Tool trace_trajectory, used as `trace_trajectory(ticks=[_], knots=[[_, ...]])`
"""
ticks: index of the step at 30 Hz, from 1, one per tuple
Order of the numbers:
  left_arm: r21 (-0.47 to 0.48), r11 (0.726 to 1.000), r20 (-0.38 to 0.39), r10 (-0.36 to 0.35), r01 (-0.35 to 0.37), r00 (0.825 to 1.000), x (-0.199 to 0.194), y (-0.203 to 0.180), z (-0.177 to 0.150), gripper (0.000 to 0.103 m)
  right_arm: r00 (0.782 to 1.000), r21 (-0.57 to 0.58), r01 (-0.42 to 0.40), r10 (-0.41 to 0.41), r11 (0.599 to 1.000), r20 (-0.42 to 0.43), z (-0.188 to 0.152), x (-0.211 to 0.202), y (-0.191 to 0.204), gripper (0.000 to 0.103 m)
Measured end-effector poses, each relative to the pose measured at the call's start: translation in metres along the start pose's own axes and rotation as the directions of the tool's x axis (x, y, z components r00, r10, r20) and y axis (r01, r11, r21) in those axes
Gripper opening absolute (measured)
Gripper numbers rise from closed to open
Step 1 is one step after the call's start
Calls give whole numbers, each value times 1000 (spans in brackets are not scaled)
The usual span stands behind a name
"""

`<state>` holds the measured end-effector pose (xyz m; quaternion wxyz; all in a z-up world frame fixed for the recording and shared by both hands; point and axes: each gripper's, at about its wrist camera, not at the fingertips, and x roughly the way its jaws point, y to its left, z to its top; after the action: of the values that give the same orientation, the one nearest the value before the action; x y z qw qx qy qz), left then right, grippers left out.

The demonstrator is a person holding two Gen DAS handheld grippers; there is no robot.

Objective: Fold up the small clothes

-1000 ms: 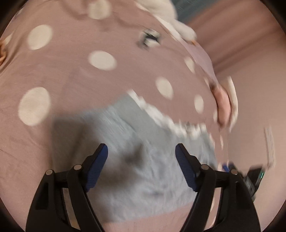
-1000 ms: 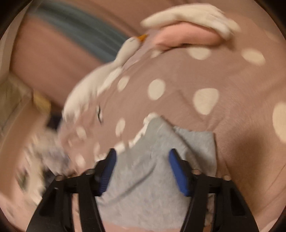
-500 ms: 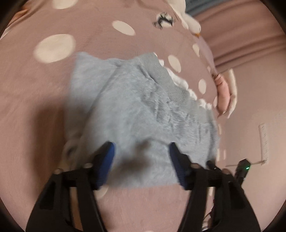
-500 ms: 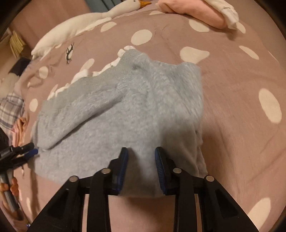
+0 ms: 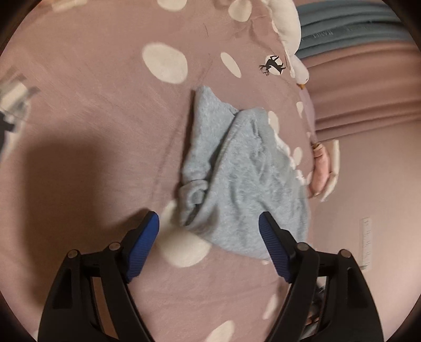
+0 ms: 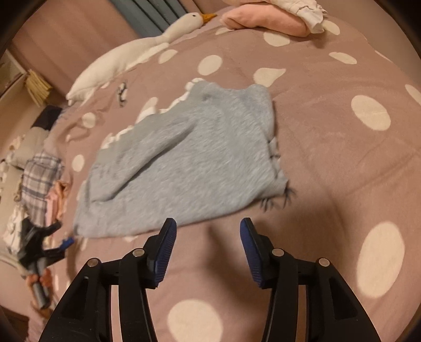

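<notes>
Lying just ahead of both tools on the dotted bed cover (image 6: 329,163): the grey fleece garment (image 6: 184,163), partly folded with a sleeve across its body, the left tool (image 5: 209,232) spreading wider with the near hem reaching between its pads unpinched, the right tool (image 6: 205,231) opening over bare cover short of the hem. Probably best going on by catching one side edge low, lifting only slightly and laying it across evenly. Showing only in the right view: a heap of unfolded clothes (image 6: 39,181) far left, a goose toy (image 6: 136,50) and pink folded pieces (image 6: 265,18) beyond; only in the left, the bunched cuff (image 5: 192,194).
</notes>
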<state>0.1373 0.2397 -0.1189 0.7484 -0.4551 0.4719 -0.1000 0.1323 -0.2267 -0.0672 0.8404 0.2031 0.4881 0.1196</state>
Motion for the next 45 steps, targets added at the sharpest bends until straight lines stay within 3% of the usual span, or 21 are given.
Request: trace_trajectory(ticks=[3, 16, 18, 19, 21, 22, 26, 29, 36, 42, 45], knots=[[-39, 998, -23, -53, 52, 998, 15, -1, 5, 78, 1000, 2, -29, 29, 1000, -1, -4, 1, 8, 50], [-20, 999, -8, -30, 30, 1000, 48, -23, 29, 76, 992, -90, -123, 122, 988, -14, 2, 25, 48, 50], [19, 1000, -5, 24, -23, 1000, 52, -32, 29, 58, 992, -108, -129, 128, 986, -23, 6, 35, 59, 50], [57, 995, -6, 81, -80, 997, 55, -38, 28, 52, 992, -117, -130, 128, 985, -23, 8, 39, 64, 50], [131, 978, -2, 165, -163, 986, 59, -48, 25, 30, 991, -150, -132, 129, 980, -27, 14, 50, 78, 50], [156, 971, -2, 183, -181, 983, 61, -51, 24, 26, 991, -163, -132, 129, 978, -27, 16, 53, 83, 50], [278, 919, 33, 282, -279, 959, 69, -67, 15, 25, 995, -219, -102, 97, 970, -36, 30, 74, 106, 50], [318, 895, 44, 315, -312, 948, 75, -70, 12, 25, 995, -250, -95, 91, 963, -29, 39, 85, 123, 49], [362, 865, 68, 348, -348, 935, 79, -69, 10, 25, 991, -285, -92, 115, 954, 63, 65, 99, 148, 49], [383, 848, 78, 364, -365, 928, 80, -73, 7, 25, 999, -288, 18, -29, 957, -34, 64, 151, 142, 48], [389, 844, 83, 369, -371, 926, 81, -74, 7, 25, 999, -327, 39, -44, 944, -6, 58, 149, 146, 47]])
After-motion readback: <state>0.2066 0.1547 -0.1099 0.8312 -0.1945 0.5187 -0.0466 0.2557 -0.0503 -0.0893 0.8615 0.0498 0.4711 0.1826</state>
